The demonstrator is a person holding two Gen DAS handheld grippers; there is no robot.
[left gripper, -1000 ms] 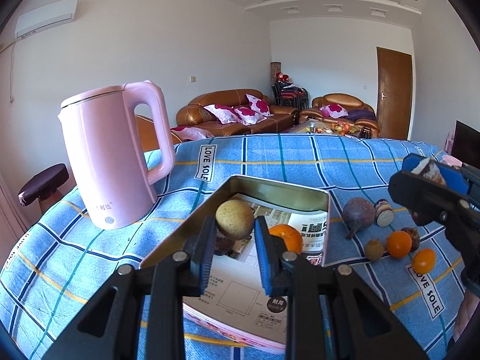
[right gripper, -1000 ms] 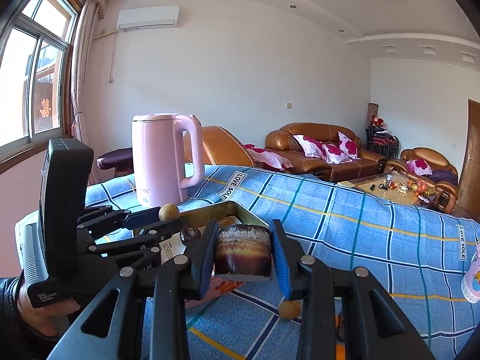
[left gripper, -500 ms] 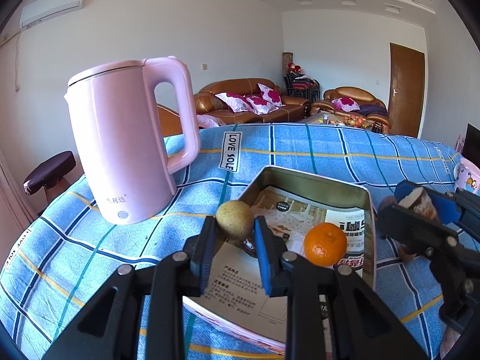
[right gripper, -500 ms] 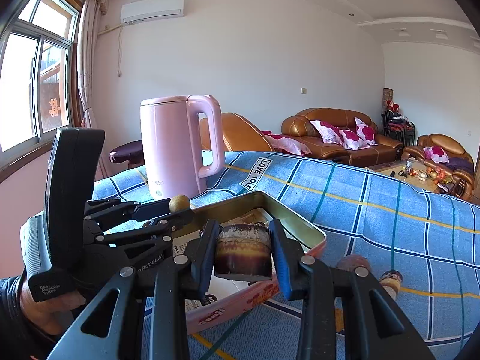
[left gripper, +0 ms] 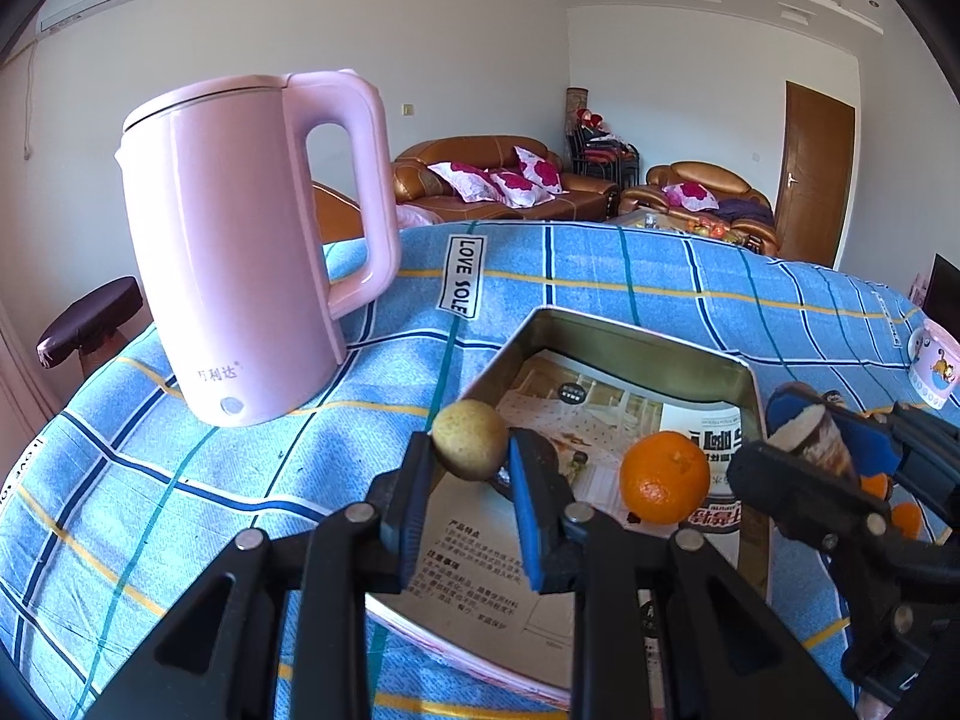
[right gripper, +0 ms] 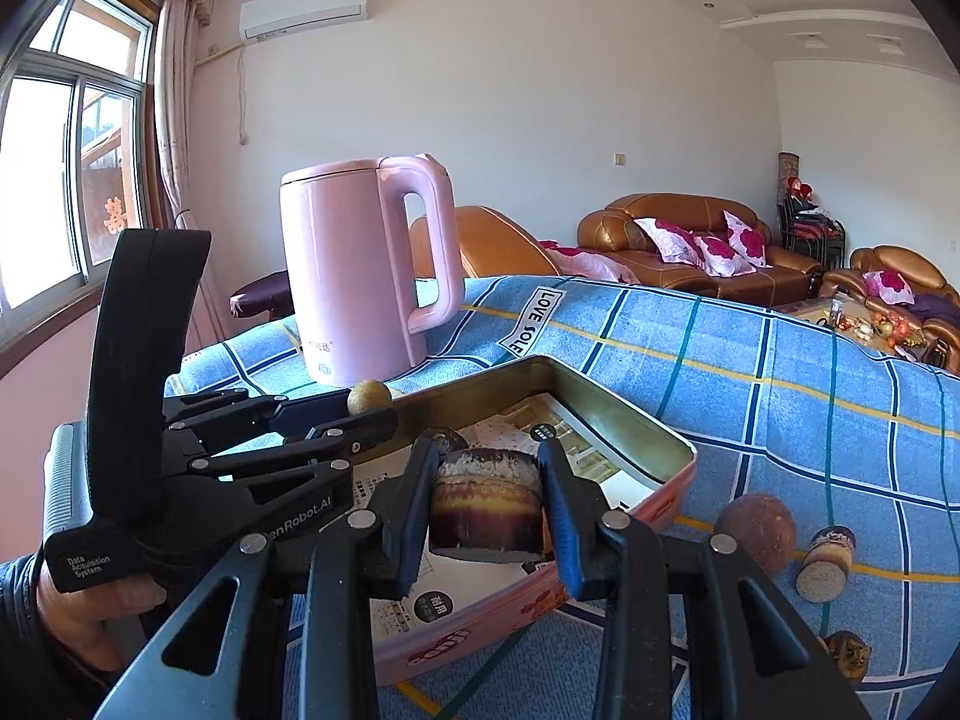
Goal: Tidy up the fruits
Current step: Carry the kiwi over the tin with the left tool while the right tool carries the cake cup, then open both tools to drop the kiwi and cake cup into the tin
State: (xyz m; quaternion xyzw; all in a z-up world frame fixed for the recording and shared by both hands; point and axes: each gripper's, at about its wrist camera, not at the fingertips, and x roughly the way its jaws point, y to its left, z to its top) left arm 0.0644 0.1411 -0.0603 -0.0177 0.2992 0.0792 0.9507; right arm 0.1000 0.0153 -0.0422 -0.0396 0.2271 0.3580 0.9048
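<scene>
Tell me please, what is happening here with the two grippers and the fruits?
A person is sorting fruits into a metal tin on a blue checked cloth. The left gripper holds a small yellowish-brown round fruit at the tin's near-left edge. The right gripper holds a cut brown chunk above the tin. An orange already lies inside. More fruits, among them a brown round one, wait on the cloth beside the tin. A pink kettle stands nearby.

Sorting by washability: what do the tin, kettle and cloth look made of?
Tin: likely thin metal; dull brassy inner walls with a rolled rim, pink printed outside.
Kettle: probably glossy pink plastic; soft highlights.
Cloth: woven fabric; matte blue checks, draped folds.
</scene>
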